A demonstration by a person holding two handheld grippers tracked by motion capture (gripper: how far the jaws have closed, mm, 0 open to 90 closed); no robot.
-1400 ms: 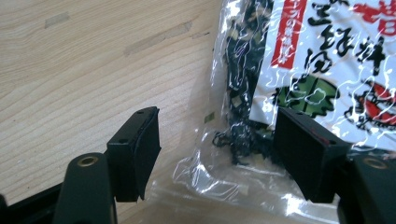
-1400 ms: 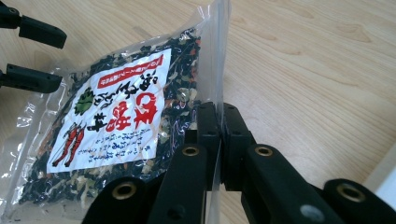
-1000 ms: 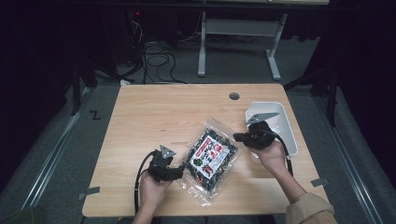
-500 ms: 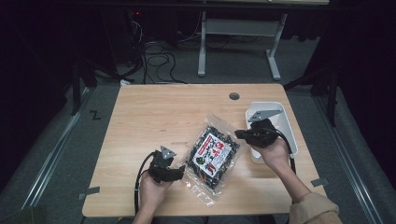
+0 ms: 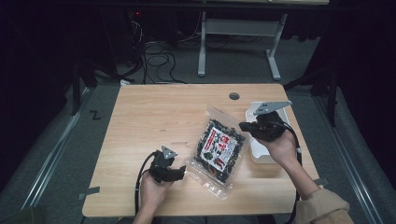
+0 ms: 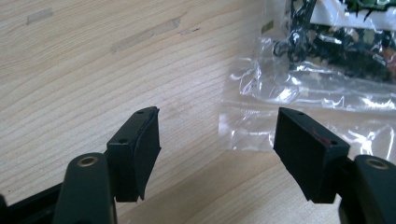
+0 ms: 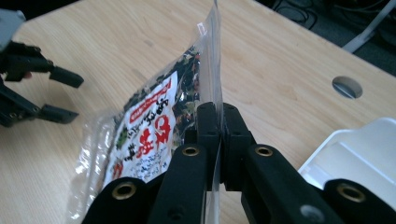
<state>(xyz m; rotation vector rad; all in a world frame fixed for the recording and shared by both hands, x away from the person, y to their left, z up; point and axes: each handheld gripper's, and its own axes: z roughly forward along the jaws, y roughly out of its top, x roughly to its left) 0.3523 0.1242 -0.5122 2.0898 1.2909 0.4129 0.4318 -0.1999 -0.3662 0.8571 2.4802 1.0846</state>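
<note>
A: Start close in. What is the right gripper point(image 7: 219, 140) doing?

B: Its jaws are pressed together on the clear edge of the snack bag point(image 7: 154, 121). The film stands up between the two pads and runs on past them, so that edge is lifted off the table point(image 7: 280, 70), while the printed body of the bag slopes down to the left of the jaws.

A: And beyond those jaws?

B: Off to their right sits the white tray point(image 7: 359, 154), near but not touching the bag. Farther left, past the bag, the left gripper point(image 7: 60, 95) waits with its jaws parted.

A: What about the left gripper's own view?

B: Its jaws stand wide apart with nothing between them. The bag's empty clear corner point(image 6: 261, 116) lies on the wood just ahead of the right-hand finger point(image 6: 308, 149), and the dark contents are farther on.

A: So how far along would you say this is?

B: From above, the bag point(image 5: 219, 149) lies between the two hands, mostly flat. I'd judge one side is secured and the other is not yet gripped. Lifting the bag, perhaps towards the tray point(image 5: 261, 154), seems to be what's left.
</note>
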